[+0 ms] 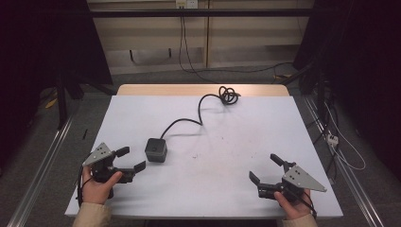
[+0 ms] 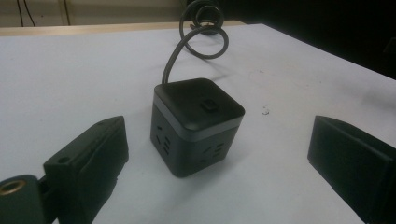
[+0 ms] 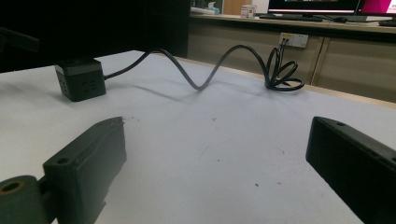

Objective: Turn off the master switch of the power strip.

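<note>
While both grippers rest with fingers spread and empty, the cube socket (image 1: 156,150) sits on the desk (image 1: 246,142) just ahead of the left gripper (image 1: 129,159), well apart from the right gripper (image 1: 265,169), so an approach seems underway, needing a short reach forward.

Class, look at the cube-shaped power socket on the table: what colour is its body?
The cube socket is dark grey with a black top, clearest in the left gripper view.

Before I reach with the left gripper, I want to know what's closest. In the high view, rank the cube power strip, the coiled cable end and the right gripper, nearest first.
1. Cube power strip, just right of the left gripper.
2. Right gripper, across the table's near edge.
3. Coiled cable end, at the far edge.
</note>
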`<control>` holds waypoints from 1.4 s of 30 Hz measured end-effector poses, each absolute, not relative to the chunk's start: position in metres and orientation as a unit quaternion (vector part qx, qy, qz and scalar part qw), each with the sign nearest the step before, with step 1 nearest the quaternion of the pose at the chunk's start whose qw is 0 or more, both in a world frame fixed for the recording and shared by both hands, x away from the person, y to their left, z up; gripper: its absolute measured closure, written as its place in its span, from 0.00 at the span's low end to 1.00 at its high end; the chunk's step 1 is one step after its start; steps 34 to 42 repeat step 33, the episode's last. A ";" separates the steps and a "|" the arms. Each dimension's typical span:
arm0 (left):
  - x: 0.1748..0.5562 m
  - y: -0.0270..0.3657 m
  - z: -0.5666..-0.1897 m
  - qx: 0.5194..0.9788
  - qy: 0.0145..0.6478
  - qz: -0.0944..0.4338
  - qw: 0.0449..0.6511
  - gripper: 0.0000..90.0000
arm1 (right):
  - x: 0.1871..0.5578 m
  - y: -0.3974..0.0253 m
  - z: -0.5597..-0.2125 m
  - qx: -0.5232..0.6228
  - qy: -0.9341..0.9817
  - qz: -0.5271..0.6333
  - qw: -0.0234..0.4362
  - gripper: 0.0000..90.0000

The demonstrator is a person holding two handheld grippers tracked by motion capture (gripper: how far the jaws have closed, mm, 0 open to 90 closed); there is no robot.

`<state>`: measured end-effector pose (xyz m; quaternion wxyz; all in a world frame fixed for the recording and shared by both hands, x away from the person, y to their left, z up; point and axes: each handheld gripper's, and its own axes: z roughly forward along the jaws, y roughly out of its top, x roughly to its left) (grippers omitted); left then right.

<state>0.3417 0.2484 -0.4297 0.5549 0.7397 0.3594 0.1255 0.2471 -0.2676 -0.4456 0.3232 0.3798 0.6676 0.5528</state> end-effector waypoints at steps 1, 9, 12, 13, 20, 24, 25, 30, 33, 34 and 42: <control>0.342 0.250 -0.430 0.742 0.358 0.126 0.552 0.05 | 0.247 -0.268 -0.446 0.380 0.668 0.553 0.323 0.05; 0.339 0.254 -0.431 0.738 0.361 0.131 0.555 0.05 | 0.247 -0.267 -0.446 0.379 0.669 0.552 0.323 0.05; 0.338 0.256 -0.431 0.739 0.361 0.130 0.554 0.05 | 0.247 -0.267 -0.446 0.379 0.668 0.553 0.323 0.05; 0.337 0.256 -0.431 0.739 0.361 0.130 0.554 0.05 | 0.247 -0.267 -0.446 0.379 0.669 0.553 0.323 0.05; 0.337 0.256 -0.432 0.738 0.361 0.128 0.556 0.05 | 0.248 -0.267 -0.446 0.378 0.670 0.551 0.323 0.05; 0.337 0.256 -0.432 0.738 0.361 0.128 0.556 0.05 | 0.248 -0.266 -0.446 0.379 0.669 0.552 0.322 0.05; 0.337 0.256 -0.432 0.738 0.361 0.129 0.555 0.05 | 0.248 -0.266 -0.446 0.379 0.669 0.552 0.322 0.05; 0.338 0.255 -0.432 0.739 0.360 0.128 0.555 0.05 | 0.248 -0.266 -0.446 0.378 0.670 0.552 0.322 0.05; 0.339 0.254 -0.433 0.741 0.360 0.128 0.552 0.05 | 0.247 -0.267 -0.446 0.378 0.670 0.551 0.323 0.05; 0.339 0.254 -0.433 0.741 0.360 0.128 0.552 0.05 | 0.247 -0.267 -0.446 0.378 0.670 0.551 0.323 0.05; 0.339 0.254 -0.433 0.741 0.360 0.128 0.552 0.05 | 0.247 -0.267 -0.446 0.378 0.670 0.551 0.323 0.05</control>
